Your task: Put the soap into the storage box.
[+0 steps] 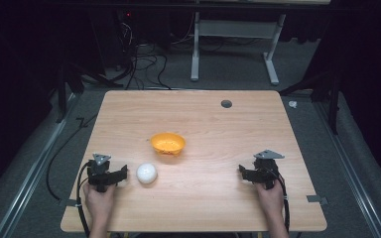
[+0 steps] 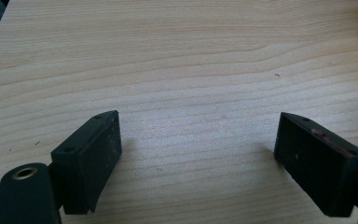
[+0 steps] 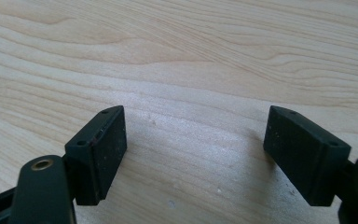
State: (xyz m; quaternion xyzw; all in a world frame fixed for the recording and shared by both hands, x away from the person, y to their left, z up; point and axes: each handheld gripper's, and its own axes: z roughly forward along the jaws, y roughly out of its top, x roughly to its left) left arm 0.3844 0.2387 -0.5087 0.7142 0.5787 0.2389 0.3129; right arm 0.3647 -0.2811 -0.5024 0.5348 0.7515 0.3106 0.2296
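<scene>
On the wooden table [image 1: 218, 144], a white ball [image 1: 147, 173] lies just beside the left gripper [image 1: 110, 174], on the side toward the table's middle, not touching it. Being round, the ball shows no long axis and no pointing direction. An orange bowl [image 1: 168, 143] stands upright near it, farther from the person, mouth upward. Left gripper: jaws spread wide, nothing between them but bare wood. Right gripper [image 1: 250, 174]: well apart at the other side, jaws likewise wide, holding nothing.
</scene>
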